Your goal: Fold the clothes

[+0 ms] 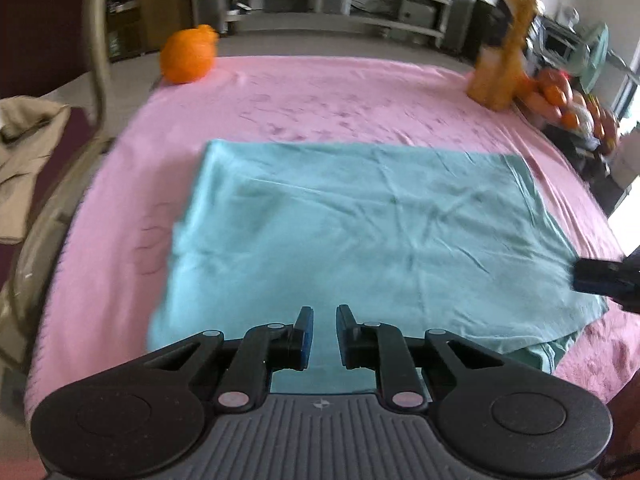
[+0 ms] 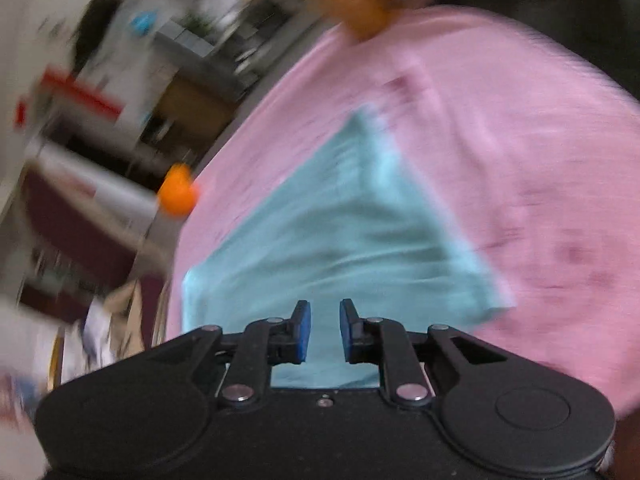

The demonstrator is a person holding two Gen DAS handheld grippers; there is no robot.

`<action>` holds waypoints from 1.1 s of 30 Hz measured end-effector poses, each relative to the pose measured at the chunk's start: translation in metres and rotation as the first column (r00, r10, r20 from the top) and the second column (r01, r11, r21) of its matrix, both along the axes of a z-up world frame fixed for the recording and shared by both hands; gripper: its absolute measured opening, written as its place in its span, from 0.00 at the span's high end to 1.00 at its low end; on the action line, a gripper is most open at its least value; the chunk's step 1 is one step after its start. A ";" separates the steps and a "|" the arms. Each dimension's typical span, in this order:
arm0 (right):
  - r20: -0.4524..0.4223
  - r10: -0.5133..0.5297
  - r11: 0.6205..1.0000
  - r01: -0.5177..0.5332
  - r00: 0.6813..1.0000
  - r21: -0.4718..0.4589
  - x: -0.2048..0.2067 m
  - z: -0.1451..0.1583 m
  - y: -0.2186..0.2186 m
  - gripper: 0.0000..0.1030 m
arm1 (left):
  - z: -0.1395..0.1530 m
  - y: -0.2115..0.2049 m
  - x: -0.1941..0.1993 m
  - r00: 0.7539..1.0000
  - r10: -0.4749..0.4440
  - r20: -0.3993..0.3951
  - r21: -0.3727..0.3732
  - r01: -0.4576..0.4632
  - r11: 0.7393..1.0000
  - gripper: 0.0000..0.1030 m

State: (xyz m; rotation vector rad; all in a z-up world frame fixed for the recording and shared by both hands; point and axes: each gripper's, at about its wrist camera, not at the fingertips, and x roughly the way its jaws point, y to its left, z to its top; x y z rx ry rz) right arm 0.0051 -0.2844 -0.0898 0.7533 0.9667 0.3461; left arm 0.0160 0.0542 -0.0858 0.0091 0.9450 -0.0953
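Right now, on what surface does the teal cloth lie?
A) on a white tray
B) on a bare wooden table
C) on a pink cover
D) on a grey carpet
C: the teal cloth lies spread flat on the pink cover, which shows around it on all sides in the left wrist view.
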 end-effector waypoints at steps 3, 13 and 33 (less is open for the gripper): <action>-0.040 0.057 0.998 -0.057 0.998 -0.020 0.018 -0.015 0.024 0.83 | -0.015 -0.005 0.002 0.997 0.008 -0.076 0.067 -0.002 0.998 0.76; 0.010 -0.166 0.986 0.166 0.986 -0.033 -0.046 0.003 -0.059 0.64 | 0.007 0.034 -0.033 0.992 0.123 -0.006 0.078 -0.123 0.989 0.67; -0.208 -0.232 0.905 0.289 0.950 0.312 -0.035 -0.065 -0.026 0.58 | 0.001 0.016 -0.026 0.996 0.083 -0.038 0.026 -0.082 0.996 0.57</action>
